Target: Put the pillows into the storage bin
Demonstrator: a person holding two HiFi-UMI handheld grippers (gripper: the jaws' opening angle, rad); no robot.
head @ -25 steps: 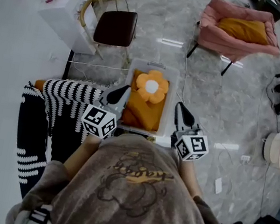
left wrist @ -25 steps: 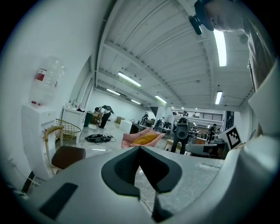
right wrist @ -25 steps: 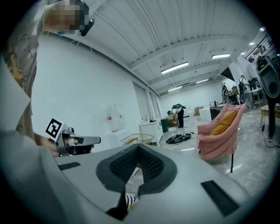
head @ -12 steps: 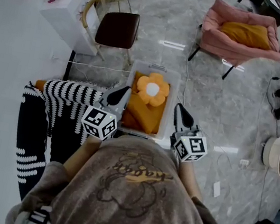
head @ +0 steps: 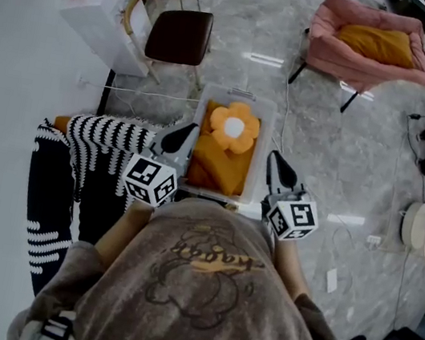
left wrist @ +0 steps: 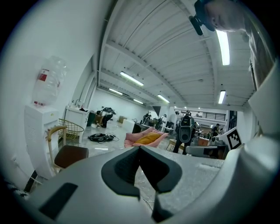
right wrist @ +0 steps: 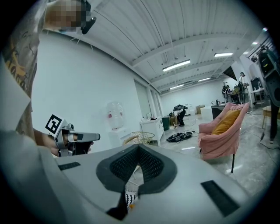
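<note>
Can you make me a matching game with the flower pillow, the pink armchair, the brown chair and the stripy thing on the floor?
Things:
1. flower pillow
2. pink armchair
3. brown chair
4. striped fabric

Matches:
A. black and white
B. in the storage bin
C. holds an orange pillow
D. next to the white water dispenser

Pairs: 1-B, 2-C, 3-D, 4-A

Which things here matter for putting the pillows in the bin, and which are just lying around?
Job: storage bin, flower pillow and orange pillow in it, orange cushion on pink armchair.
Lying about: brown-seated chair, water dispenser, floor cables.
</note>
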